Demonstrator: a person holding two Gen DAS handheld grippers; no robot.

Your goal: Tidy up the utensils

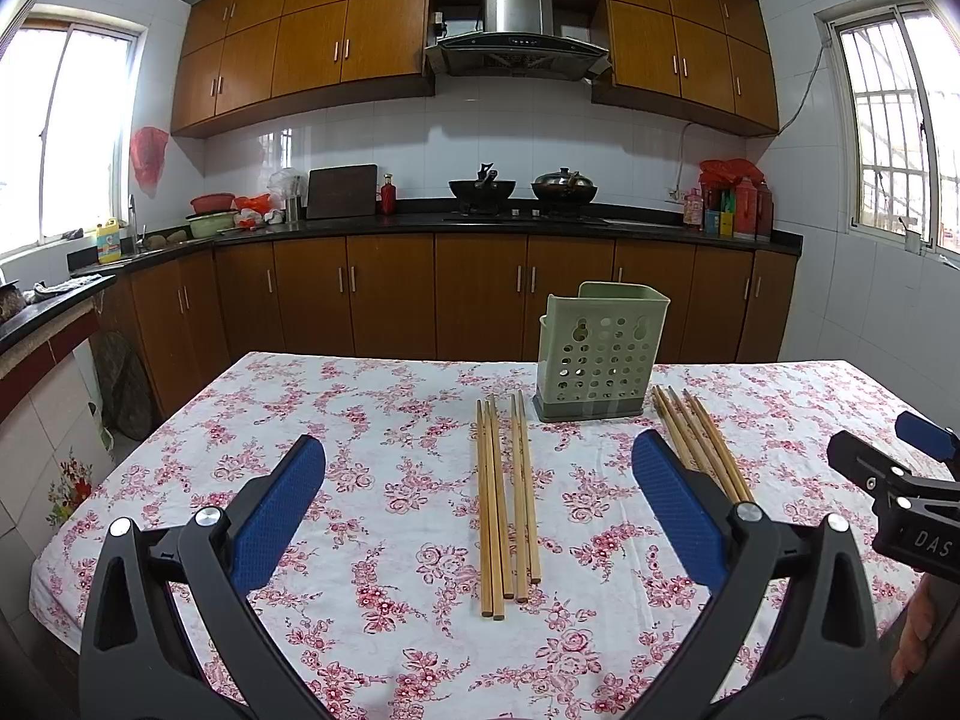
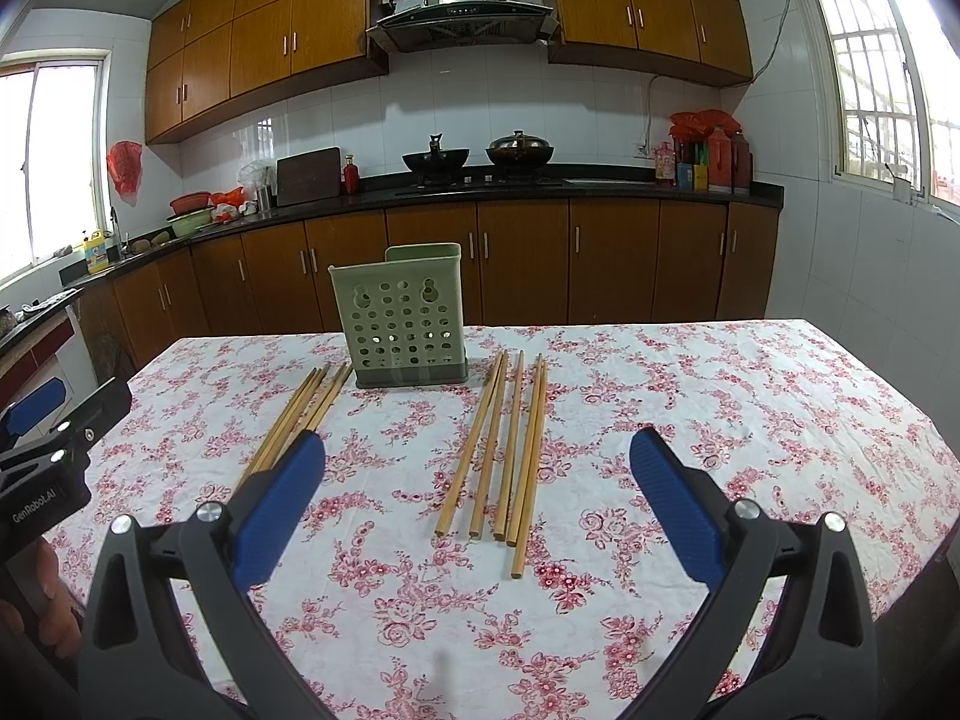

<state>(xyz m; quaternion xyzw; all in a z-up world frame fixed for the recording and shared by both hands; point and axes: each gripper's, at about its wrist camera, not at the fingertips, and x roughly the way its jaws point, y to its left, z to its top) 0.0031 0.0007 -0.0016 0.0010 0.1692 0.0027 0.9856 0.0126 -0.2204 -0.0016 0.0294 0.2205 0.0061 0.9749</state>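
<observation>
Splayed left gripper — chopsticks pointing holderward

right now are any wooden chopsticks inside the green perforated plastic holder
No, the green perforated plastic holder looks empty, and both groups of wooden chopsticks lie flat on the floral tablecloth.

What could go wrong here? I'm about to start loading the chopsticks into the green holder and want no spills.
1. The chopsticks lie flat and close together, so the open left claw may pinch several or roll some away.
2. The green holder stands unsecured on loose cloth; a long stick levering against its rim could tip it.
3. The right claw is close to the left; they might collide.
</observation>
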